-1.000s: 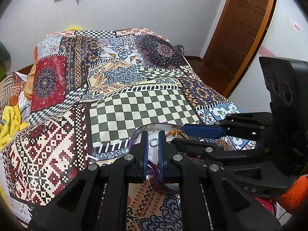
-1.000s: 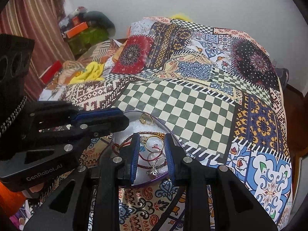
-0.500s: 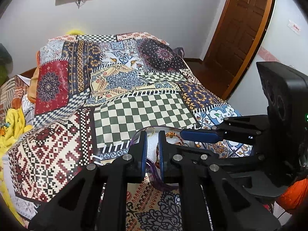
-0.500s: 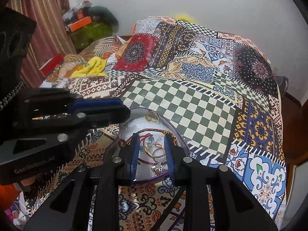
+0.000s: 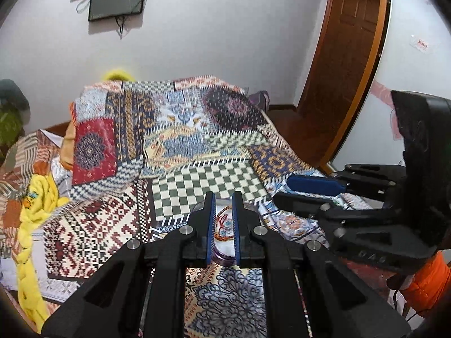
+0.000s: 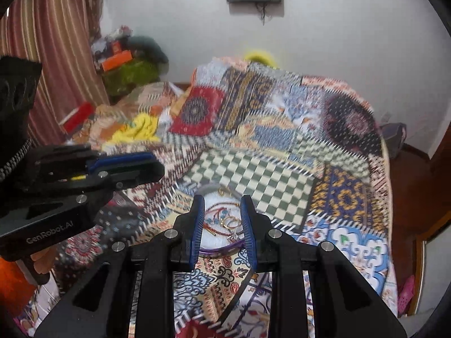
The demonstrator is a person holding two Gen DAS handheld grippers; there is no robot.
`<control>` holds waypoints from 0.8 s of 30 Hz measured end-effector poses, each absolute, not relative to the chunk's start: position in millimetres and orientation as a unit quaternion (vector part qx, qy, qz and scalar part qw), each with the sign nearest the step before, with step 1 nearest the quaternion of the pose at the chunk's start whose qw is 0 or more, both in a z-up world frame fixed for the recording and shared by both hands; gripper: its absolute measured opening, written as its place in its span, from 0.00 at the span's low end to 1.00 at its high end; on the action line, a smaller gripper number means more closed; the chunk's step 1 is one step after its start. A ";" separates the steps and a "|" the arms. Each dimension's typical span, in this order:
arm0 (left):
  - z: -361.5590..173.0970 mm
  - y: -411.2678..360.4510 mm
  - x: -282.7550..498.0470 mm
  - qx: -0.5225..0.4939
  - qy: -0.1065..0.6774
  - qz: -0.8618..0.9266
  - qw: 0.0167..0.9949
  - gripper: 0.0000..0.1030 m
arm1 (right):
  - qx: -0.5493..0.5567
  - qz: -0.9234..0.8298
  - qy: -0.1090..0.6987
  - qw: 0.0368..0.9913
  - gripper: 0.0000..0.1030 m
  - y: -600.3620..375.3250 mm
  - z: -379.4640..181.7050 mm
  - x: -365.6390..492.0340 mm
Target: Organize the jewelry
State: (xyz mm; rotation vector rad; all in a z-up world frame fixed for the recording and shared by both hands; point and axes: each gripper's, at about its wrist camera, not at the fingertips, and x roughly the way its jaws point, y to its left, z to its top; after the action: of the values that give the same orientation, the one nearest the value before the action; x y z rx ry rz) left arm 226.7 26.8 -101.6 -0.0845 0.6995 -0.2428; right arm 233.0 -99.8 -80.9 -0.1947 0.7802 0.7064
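Note:
A round clear dish with a purple rim [image 6: 222, 249] lies on the patterned bedspread and holds several pieces of jewelry: gold rings [image 6: 229, 221], a red cord bracelet [image 6: 214, 225] and a small silver piece [image 6: 233, 236]. My right gripper [image 6: 221, 211] hovers above the dish, its jaws a little apart with nothing between them. My left gripper [image 5: 223, 205] is also above the dish [image 5: 222, 256], jaws narrowly apart and empty. Each gripper shows in the other's view, the right one [image 5: 313, 190] and the left one [image 6: 124, 163].
The bedspread [image 5: 197, 180] covers a bed that slopes up to the wall. Yellow cloth [image 5: 31, 211] lies at the left. A wooden door [image 5: 346, 56] stands at the right. Clutter [image 6: 126, 64] is piled by the striped curtain.
Both grippers have lifted up and back from the dish, so it looks smaller and lower in both views. The left gripper's jaws have opened slightly.

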 end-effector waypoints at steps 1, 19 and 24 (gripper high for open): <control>-94.7 26.1 221.2 -0.041 0.334 -0.118 0.934 0.08 | -0.089 0.336 0.365 0.864 0.23 -103.3 -73.9 229.0; 26.3 -1.0 42.8 -0.017 0.117 -0.045 0.992 0.30 | -0.019 0.279 0.088 0.956 0.23 -173.0 75.5 52.2; 30.2 -7.9 11.1 -0.014 0.080 -0.019 0.997 0.76 | -0.006 0.246 0.055 0.968 0.59 -175.2 76.5 32.2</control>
State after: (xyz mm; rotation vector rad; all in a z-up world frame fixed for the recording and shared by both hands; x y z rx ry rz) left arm 11.1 -7.9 30.2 -0.0285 0.1593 -0.0377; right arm 32.2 -175.2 76.5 -0.0130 0.1115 0.4964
